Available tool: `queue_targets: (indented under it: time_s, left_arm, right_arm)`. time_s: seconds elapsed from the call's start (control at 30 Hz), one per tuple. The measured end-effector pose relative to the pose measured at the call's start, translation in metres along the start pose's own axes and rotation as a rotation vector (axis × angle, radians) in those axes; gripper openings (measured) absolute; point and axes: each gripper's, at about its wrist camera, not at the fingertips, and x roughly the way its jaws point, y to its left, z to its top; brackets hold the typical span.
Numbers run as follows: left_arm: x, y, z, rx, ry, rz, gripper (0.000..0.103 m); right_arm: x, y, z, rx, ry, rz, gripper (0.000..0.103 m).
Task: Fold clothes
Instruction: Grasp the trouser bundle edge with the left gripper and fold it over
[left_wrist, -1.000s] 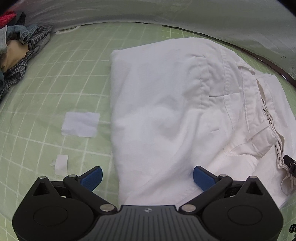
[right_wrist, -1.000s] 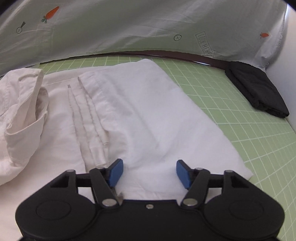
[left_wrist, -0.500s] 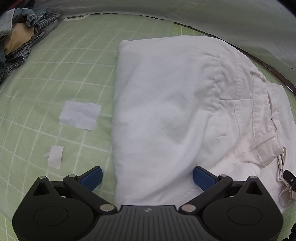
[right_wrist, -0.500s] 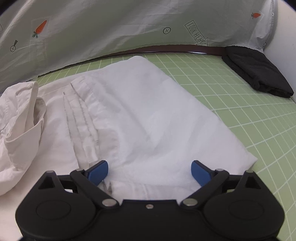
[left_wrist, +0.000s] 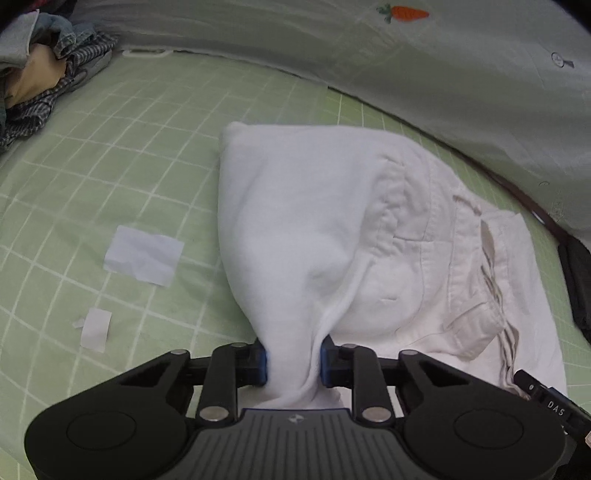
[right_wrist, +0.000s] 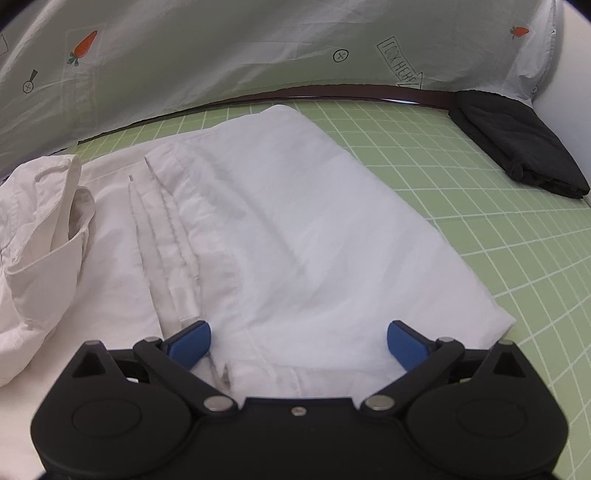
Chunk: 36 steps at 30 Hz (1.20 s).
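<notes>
White trousers (left_wrist: 314, 236) lie spread across the middle of the green gridded counter (left_wrist: 147, 155), already doubled over once by the look of it, waistband and pocket seams showing on one half, smooth leg fabric on the other. Left hand-held gripper (left_wrist: 293, 363) has its blue pads pinched tight on a bunched corner at the near edge, cloth drawn up into a taut ridge between the jaws. Right hand-held gripper (right_wrist: 297, 341) hangs with its jaws spread wide over the near edge of the trousers (right_wrist: 295, 236), nothing caught between the pads yet. So, one corner secured, the other not. My read: the next fold is only being set up, and the right side needs its own grip before both corners can be carried over. A folded black garment (right_wrist: 517, 144) sits at the far right corner, likely finished; a heap of mixed clothes (left_wrist: 40, 81) waits at the far left corner. Two paper scraps (left_wrist: 144, 254) lie left of the trousers.
</notes>
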Motion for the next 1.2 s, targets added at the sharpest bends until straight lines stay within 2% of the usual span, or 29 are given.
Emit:
queue_targets:
  time_s: [0.07, 0.33, 0.57, 0.7, 0.9, 1.0, 1.2]
  left_arm:
    - [-0.013, -0.008, 0.0, 0.018, -0.045, -0.016, 0.018]
    - [-0.047, -0.082, 0.008, 0.164, -0.187, -0.072, 0.016]
    - [-0.039, -0.162, 0.001, 0.307, -0.243, -0.088, 0.017]
    - [-0.025, -0.212, -0.005, 0.361, -0.242, -0.085, 0.017]
    - [0.007, -0.276, -0.015, 0.374, -0.199, -0.074, 0.018]
    - [0.031, -0.299, -0.015, 0.391, -0.15, -0.053, 0.019]
    - [0.09, -0.333, -0.025, 0.504, -0.031, 0.044, 0.024]
  right_arm:
    - [-0.005, -0.002, 0.002, 0.004, -0.007, -0.017, 0.103]
    - [-0.029, -0.037, 0.013, 0.015, -0.096, -0.097, 0.103]
    - [-0.022, -0.096, 0.02, 0.048, -0.074, -0.122, 0.103]
    - [-0.013, -0.132, 0.029, 0.045, -0.072, -0.128, 0.103]
    - [0.009, -0.181, 0.044, 0.035, -0.05, -0.133, 0.103]
    - [0.02, -0.2, 0.046, 0.048, -0.024, -0.13, 0.103]
    - [0.035, -0.216, 0.043, 0.057, 0.021, -0.104, 0.103]
